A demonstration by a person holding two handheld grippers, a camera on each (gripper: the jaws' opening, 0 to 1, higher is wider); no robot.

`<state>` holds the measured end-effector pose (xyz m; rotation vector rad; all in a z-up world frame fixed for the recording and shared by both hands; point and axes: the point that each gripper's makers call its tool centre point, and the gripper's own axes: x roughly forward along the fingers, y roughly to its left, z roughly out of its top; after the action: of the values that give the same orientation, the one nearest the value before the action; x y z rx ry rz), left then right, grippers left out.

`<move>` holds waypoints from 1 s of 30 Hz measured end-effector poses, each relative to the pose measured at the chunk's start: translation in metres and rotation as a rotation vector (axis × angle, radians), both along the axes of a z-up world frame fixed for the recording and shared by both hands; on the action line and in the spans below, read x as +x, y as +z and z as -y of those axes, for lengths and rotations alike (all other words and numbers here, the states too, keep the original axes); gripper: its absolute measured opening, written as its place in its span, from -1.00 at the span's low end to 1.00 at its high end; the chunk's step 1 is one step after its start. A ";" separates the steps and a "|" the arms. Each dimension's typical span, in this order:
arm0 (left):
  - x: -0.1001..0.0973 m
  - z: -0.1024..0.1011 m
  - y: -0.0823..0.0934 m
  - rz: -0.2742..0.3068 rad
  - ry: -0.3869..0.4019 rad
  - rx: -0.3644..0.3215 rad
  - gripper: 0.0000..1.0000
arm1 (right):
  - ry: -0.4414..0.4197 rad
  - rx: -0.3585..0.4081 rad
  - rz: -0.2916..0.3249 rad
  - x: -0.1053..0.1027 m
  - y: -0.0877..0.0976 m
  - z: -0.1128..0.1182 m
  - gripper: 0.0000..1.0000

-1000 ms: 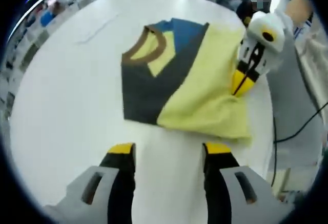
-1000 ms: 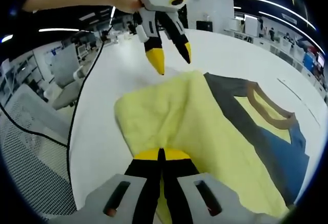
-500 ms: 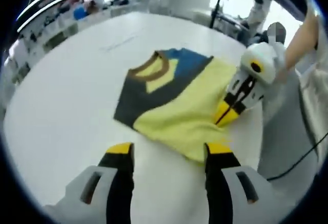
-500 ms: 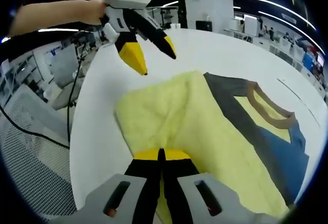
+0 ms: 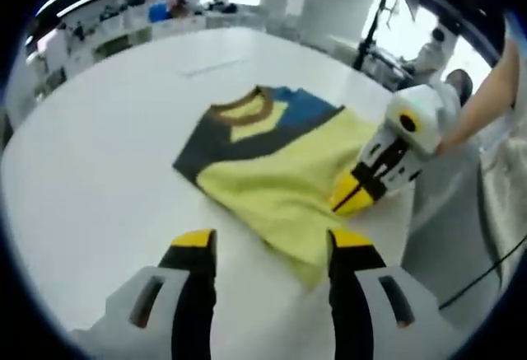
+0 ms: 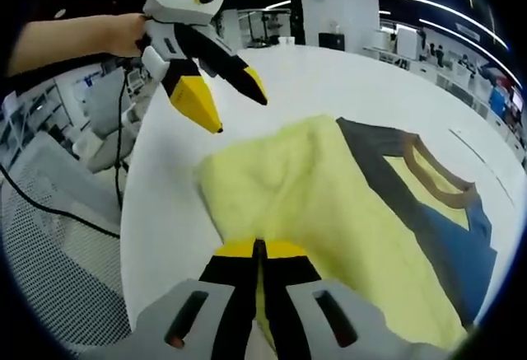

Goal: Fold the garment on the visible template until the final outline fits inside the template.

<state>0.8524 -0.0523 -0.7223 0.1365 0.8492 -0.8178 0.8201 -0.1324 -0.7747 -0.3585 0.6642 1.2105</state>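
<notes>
A broad white round-edged table (image 5: 99, 179) carries the work, set in a large open office hall with strip lights overhead, desks and chairs around it, and a black cable trailing off its near edge in the right gripper view. No container stands on it.

The folded yellow, dark grey and blue knit garment with a brown collar (image 5: 272, 162) lies flat near the table's far side in the left gripper view, collar end away from the camera, its yellow panel reaching the near corner between and just ahead of the left gripper (image 5: 272, 249). That gripper's yellow-tipped black jaws stand wide apart, released, with nothing between them, above bare white tabletop.

The right gripper (image 6: 259, 249) has its jaws clenched together on the yellow edge of the garment; in the left gripper view it shows as a white body with a yellow tip pressed onto the garment's right edge, close to the table's edge. In the right gripper view the left gripper hangs in the air above the table, beyond the garment's yellow corner, apart from the cloth. Wide bare table lies to the garment's left.
</notes>
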 end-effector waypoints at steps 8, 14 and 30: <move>-0.006 0.005 0.001 -0.005 0.017 -0.016 0.00 | -0.032 0.054 0.007 -0.002 0.020 0.000 -0.87; -0.009 0.009 0.004 -0.006 0.041 -0.045 0.00 | -0.061 0.078 0.032 -0.001 0.035 0.010 -0.79; -0.022 0.008 0.007 -0.004 0.097 -0.060 0.00 | -0.151 0.121 0.073 -0.014 0.070 0.054 -0.73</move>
<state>0.8307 -0.0599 -0.7155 0.0405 0.8276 -0.7521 0.8059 -0.1868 -0.7047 -0.2453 0.5429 1.0829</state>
